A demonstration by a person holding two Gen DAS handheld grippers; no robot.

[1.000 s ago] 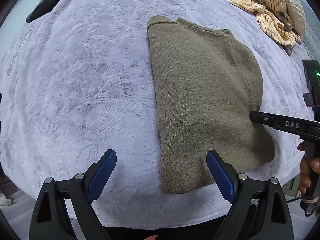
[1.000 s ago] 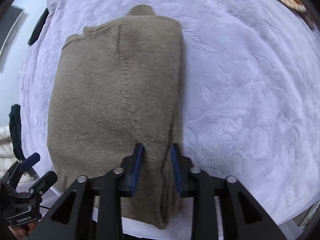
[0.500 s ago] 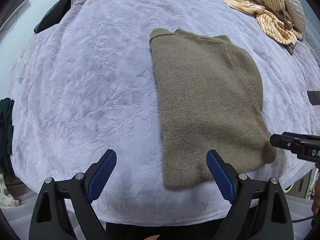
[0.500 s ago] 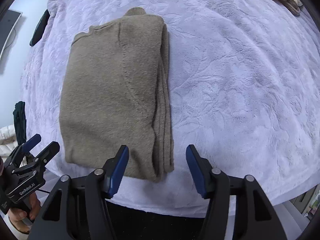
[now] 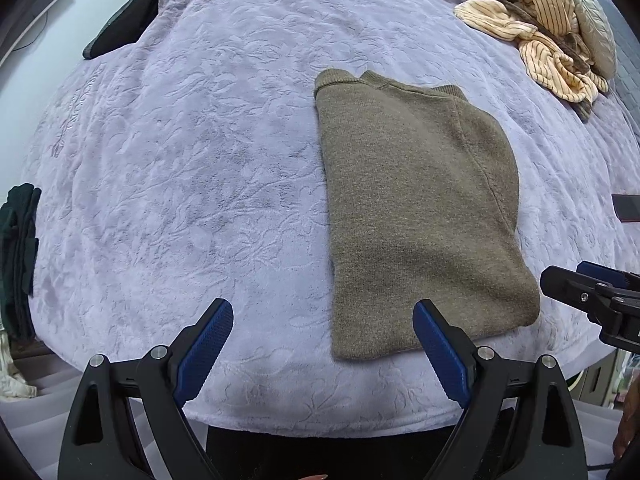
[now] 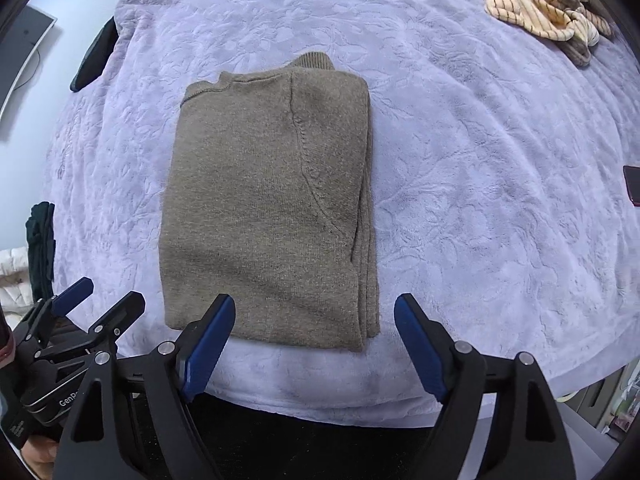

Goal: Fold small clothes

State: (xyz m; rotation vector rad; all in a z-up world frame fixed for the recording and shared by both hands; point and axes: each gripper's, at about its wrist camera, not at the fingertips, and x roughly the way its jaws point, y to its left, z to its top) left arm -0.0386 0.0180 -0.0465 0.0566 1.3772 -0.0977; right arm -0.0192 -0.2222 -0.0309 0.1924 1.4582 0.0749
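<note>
Olive-brown knitted sweater [image 6: 268, 208], folded into a flat rectangle, lies on a pale lilac embossed plush blanket [image 6: 480, 160], collar end away from both tongs, hem end toward them.

Right gripper [image 6: 314, 344]: black two-finger tongs with blue ribbed pads, jaws have just been opening and now stand wide apart. Nothing is between the pads. They hang above the sweater's near right corner without touching it; the stacked fold edges sit just ahead, between the two fingers.

Left gripper [image 5: 323, 350]: same build, jaws spread wide, empty. It hovers over the blanket; its right finger overlaps the sweater's near left edge in view, its left finger is over bare blanket. No contact visible.

In the left wrist view the other tongs poke in from the right, just past the sweater's near right corner. In the right wrist view the left tongs show at lower left, beside the sweater's near left corner.

Cream striped crumpled garments [image 5: 540, 28] are heaped far ahead and right of both tongs, well apart from the sweater. Dark green folded cloth [image 5: 18, 256] is at far left, off the blanket edge. A black flat object [image 5: 120, 28] sits far ahead left, at the blanket's edge.
</note>
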